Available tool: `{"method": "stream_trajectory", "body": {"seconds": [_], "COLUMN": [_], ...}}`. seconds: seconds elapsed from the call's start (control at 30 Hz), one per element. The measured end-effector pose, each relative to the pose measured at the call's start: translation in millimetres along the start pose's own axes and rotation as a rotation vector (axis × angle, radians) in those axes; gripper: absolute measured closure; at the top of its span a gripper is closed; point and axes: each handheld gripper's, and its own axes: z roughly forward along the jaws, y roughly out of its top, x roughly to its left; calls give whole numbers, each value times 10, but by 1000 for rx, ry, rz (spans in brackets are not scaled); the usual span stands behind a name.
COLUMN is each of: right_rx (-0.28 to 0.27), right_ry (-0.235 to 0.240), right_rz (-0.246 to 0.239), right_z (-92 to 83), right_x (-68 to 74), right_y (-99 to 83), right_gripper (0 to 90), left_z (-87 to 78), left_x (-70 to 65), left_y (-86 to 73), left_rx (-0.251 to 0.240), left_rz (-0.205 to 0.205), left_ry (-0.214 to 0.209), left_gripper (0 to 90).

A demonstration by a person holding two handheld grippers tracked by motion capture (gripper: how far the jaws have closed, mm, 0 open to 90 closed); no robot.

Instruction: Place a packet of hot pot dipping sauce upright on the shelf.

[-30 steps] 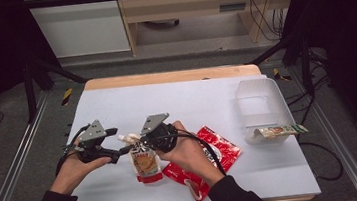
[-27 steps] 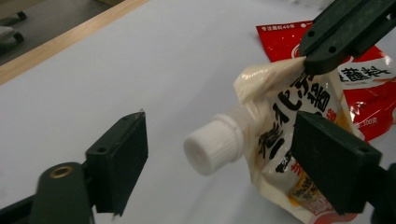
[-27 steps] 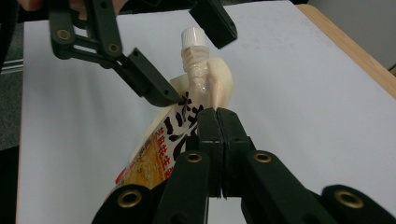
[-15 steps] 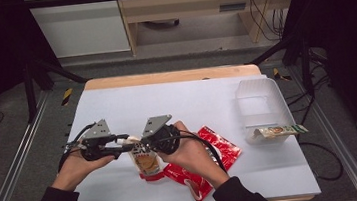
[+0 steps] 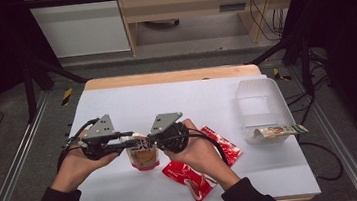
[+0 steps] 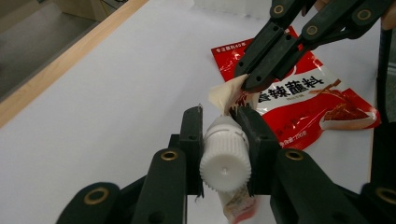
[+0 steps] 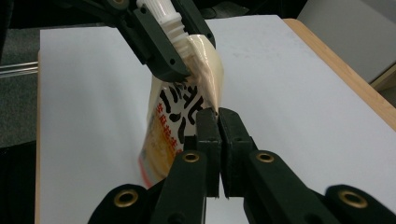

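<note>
A small spout pouch (image 5: 145, 157) with orange and white print hangs a little above the white table, held between both grippers. My left gripper (image 5: 130, 144) comes in from the left; its jaws have just been closing and now press on the pouch's white ribbed cap (image 6: 224, 154). In the left gripper view the cap sits squarely between the left gripper's (image 6: 219, 117) black pads. My right gripper (image 7: 217, 114) is shut on the pouch's (image 7: 173, 126) upper edge just beside the spout. The right gripper (image 6: 250, 79) reaches in from the upper right in the left gripper view.
Two red sauce packets (image 5: 187, 180) (image 5: 224, 143) lie on the table under and beside the right hand. A clear plastic tub (image 5: 261, 97) stands at the right, with a greenish packet (image 5: 278, 131) across its near rim. The wooden table edge (image 5: 169, 76) runs along the back.
The left gripper's jaws went from wide apart beside the spout to closed on the cap. Both hands lifted slightly, raising the pouch off the table.
</note>
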Motion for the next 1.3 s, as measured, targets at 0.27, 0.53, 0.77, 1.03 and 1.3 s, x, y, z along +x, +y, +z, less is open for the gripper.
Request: {"method": "stream_trajectory", "body": {"seconds": [0.27, 0.53, 0.77, 1.03, 1.3], "right_rx": [-2, 38, 113, 209, 241], "right_ry": [-12, -40, -37, 1, 43], "right_rz": [-2, -31, -80, -122, -160], "right_z": [-70, -109, -113, -75, -21], "right_x": [-33, -79, -127, -161, -185], "right_y": [10, 11, 76, 185, 267], "right_gripper": [865, 665, 430, 341, 471], "left_z": [-1, 6, -1, 8, 33], "left_x": [-20, -47, -48, -50, -65], "left_y": [130, 180, 204, 209, 208], "left_rx": [18, 30, 27, 30, 31], "left_rz": [35, 72, 82, 92, 101], "left_ry": [1, -3, -1, -2, -4], "left_gripper": [729, 730, 730, 730, 730]}}
